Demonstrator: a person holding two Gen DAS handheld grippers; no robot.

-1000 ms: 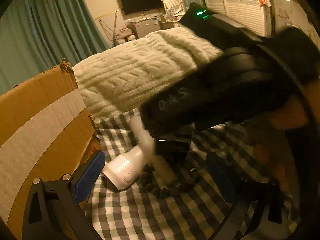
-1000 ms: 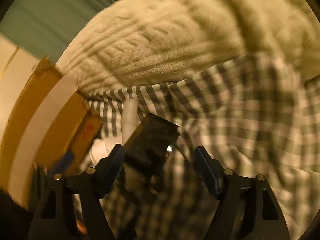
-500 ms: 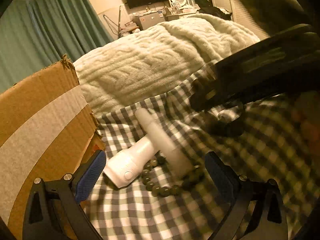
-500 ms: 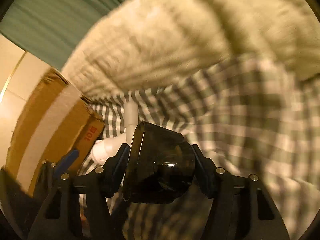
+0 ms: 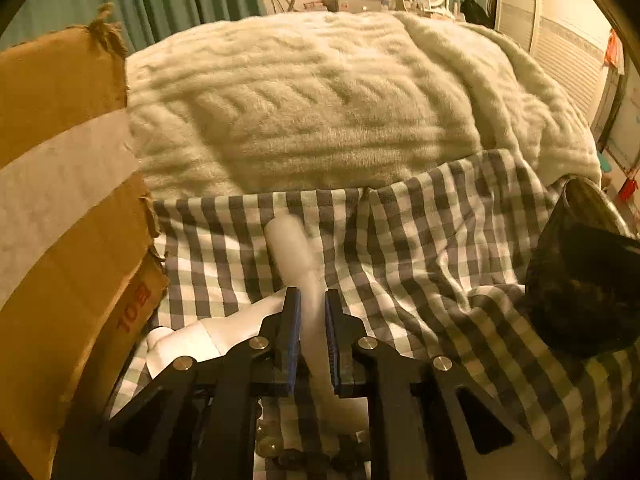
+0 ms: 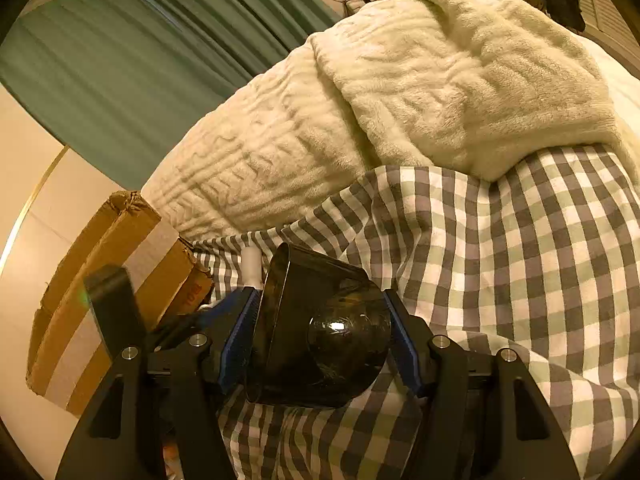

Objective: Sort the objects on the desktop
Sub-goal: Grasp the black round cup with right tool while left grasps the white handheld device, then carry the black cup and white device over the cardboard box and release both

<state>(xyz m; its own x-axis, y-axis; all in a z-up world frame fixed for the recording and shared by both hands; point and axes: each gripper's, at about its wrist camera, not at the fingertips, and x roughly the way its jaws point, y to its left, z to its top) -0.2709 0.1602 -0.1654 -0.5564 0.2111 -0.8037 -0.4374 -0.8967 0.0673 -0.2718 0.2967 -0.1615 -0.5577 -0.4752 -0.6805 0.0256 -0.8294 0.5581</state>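
Observation:
My left gripper (image 5: pixel 312 300) points down at the checked cloth, its jaws closing on a white tube (image 5: pixel 290 240) that runs between the blue pads and sticks out ahead. A white bottle-shaped device (image 5: pixel 224 328) lies against the tube on the left. Dark beads (image 5: pixel 280 454) show under the gripper. In the right wrist view my right gripper (image 6: pixel 320 294) is shut on a dark translucent cup (image 6: pixel 320 340), held on its side above the cloth with its rim to the left. The same cup (image 5: pixel 580 280) shows at the right edge of the left wrist view.
A cardboard box (image 5: pixel 60 200) with a pale tape stripe stands at the left, close to the white items, and also shows as the box (image 6: pixel 100 280). A cream knitted blanket (image 5: pixel 320 100) is piled behind the checked cloth (image 5: pixel 440 240). Green curtains (image 6: pixel 140 60) hang beyond.
The left gripper moved forward and down over the white tube and its jaws closed around it. The right gripper closed on the dark cup and carried it up and off to the right.

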